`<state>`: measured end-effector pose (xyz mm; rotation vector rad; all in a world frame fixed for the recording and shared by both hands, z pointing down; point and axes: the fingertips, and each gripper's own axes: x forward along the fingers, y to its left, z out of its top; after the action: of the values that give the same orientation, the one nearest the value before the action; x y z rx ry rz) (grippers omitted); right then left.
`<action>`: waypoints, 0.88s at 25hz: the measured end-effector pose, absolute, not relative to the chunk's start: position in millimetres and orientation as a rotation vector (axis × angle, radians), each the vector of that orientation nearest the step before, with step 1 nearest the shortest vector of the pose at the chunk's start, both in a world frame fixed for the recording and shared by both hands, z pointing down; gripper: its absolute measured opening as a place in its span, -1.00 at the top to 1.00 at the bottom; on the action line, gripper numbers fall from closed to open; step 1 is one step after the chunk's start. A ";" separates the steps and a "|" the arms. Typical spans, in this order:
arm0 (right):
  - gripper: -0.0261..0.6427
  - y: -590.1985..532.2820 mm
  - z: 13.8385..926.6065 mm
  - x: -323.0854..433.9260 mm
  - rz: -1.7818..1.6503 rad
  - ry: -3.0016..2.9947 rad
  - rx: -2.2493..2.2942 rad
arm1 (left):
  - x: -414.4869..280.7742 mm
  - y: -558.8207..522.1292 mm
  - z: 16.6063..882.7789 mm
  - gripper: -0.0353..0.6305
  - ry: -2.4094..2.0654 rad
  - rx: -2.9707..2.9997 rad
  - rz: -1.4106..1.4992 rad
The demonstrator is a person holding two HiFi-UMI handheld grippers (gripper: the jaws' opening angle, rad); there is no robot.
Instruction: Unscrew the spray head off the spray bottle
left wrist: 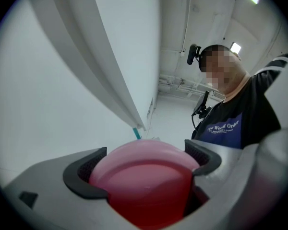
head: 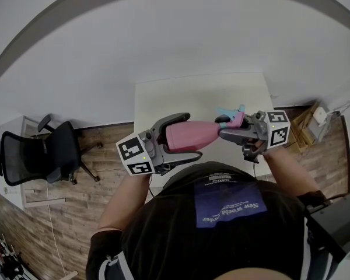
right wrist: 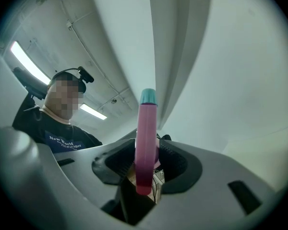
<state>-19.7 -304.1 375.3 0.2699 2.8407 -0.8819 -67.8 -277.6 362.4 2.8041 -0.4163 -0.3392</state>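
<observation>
Left gripper point(head: 184, 137) clamped the body of our pink spray bottle point(head: 189, 135); right gripper point(head: 224, 128) pinched its spray head point(head: 233, 116). We held the bottle sideways in the air above a white table point(head: 181, 98), an office chair point(head: 41, 153) well off to the left. Our forearms reached forward, grippers facing each other.

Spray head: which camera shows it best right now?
The right gripper view: the spray head stands close and centred, clamped in the right gripper, pink with a teal tip. The head view shows it small at the end of the bottle. The left gripper view shows only a teal sliver behind the bottle's base.
</observation>
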 end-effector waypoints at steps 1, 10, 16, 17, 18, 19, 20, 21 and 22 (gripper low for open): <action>0.48 -303.2 375.8 -22.7 -0.884 2.855 0.275 | -71.7 -277.7 361.1 -0.65 -0.423 2.800 -0.347; 0.48 -304.3 385.9 -20.5 -0.851 3.040 0.236 | -82.3 -277.6 361.5 -0.64 -0.460 2.794 -0.402; 0.48 -301.5 386.3 -22.9 -0.854 3.066 0.256 | -84.6 -277.1 361.4 -0.64 -0.452 2.794 -0.423; 0.51 -300.7 384.9 -23.0 -0.849 3.058 0.266 | -84.5 -277.0 361.6 -0.64 -0.447 2.791 -0.425; 0.55 -299.9 383.4 -23.1 -0.836 3.055 0.272 | -84.4 -276.8 361.7 -0.64 -0.443 2.790 -0.424; 0.56 -299.4 382.2 -23.2 -0.815 3.057 0.275 | -84.2 -276.5 361.9 -0.64 -0.439 2.790 -0.417; 0.56 -299.1 381.1 -23.3 -0.787 3.064 0.275 | -83.9 -276.4 362.1 -0.64 -0.436 2.790 -0.409; 0.56 -298.9 380.0 -23.2 -0.755 3.070 0.274 | -83.5 -276.4 362.4 -0.64 -0.432 2.788 -0.403; 0.56 -298.6 378.9 -23.0 -0.724 3.074 0.274 | -83.0 -276.2 362.6 -0.64 -0.427 2.783 -0.402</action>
<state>-23.0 -298.6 378.9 0.2741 3.0741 -0.7239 -83.0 -276.2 362.6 2.7826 -0.4267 -0.4018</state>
